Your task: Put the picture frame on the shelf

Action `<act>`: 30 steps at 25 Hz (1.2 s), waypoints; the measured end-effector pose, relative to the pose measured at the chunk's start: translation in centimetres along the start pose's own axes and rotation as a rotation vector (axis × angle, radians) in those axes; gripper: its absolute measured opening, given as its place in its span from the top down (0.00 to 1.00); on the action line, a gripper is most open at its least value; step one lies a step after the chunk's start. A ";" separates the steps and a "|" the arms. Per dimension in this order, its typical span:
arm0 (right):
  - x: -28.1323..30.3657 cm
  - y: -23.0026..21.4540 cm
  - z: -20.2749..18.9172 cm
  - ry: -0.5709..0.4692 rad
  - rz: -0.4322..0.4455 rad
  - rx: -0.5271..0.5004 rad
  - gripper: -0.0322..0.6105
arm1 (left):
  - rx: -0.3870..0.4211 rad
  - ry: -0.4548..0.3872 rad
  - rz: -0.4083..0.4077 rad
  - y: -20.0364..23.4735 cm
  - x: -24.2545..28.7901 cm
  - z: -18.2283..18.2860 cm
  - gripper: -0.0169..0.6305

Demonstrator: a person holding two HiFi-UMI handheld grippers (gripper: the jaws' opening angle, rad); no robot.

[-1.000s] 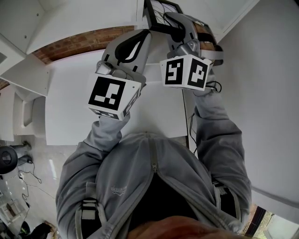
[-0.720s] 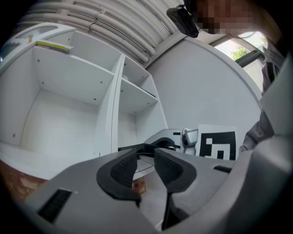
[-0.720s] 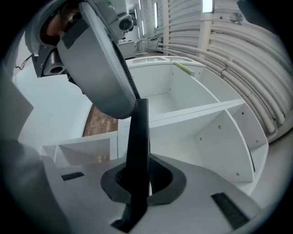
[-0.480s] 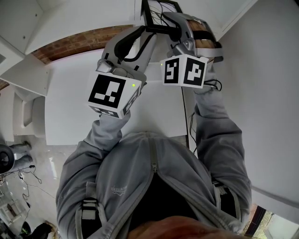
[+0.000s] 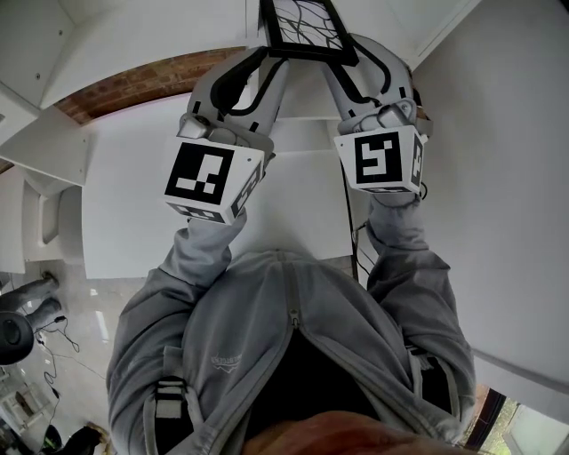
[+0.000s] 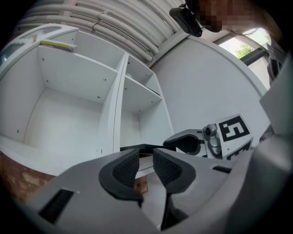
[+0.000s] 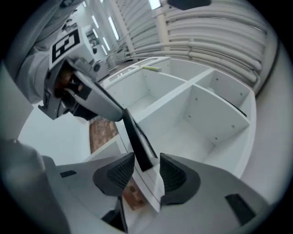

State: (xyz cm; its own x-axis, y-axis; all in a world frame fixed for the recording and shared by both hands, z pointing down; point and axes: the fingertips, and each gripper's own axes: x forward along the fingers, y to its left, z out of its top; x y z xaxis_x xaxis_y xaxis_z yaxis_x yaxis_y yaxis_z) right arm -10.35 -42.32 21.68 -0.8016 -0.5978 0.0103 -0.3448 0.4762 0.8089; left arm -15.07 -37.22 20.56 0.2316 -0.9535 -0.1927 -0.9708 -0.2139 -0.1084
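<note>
The black picture frame [image 5: 302, 27] stands at the top of the head view, on the edge of the white shelf unit [image 5: 160, 35]. My left gripper [image 5: 256, 64] is at its left end and my right gripper [image 5: 357, 62] at its right end. In the right gripper view the frame [image 7: 136, 137] stands on edge between the jaws of the right gripper [image 7: 146, 167], which are opening, with a gap at each pad. In the left gripper view the left gripper [image 6: 145, 160] has its jaws apart and closing a little. The frame's edge [image 6: 149, 147] lies just past the tips, untouched.
The shelf unit has white compartments split by an upright divider [image 6: 112, 114], with a brick wall [image 5: 142, 84] below it. A white table top [image 5: 302, 204] lies under my arms. A white wall [image 5: 498, 178] is close on the right.
Both grippers were shut on the frame and have let go, the left one first. The right gripper has drawn back to the right, and more of the frame shows.
</note>
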 end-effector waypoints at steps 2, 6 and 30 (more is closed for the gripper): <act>-1.5 -0.3 -0.9 -0.035 0.006 0.127 0.68 | 0.000 0.003 0.004 0.1 0.1 -0.2 0.82; -3.5 -0.8 -2.3 -0.123 0.038 0.415 0.69 | -0.002 0.008 0.012 0.2 0.3 -0.6 0.82; 2.0 -2.6 -1.9 -0.247 0.113 0.669 0.87 | -0.017 0.036 0.103 4.1 1.8 -1.6 0.87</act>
State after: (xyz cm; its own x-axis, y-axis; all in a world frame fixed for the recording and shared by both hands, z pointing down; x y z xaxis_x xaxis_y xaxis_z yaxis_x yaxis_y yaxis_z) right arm -10.14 -45.98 20.67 -0.9096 -0.3964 -0.1247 -0.4155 0.8664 0.2769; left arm -18.68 -40.15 21.36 0.1289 -0.9775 -0.1670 -0.9903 -0.1181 -0.0733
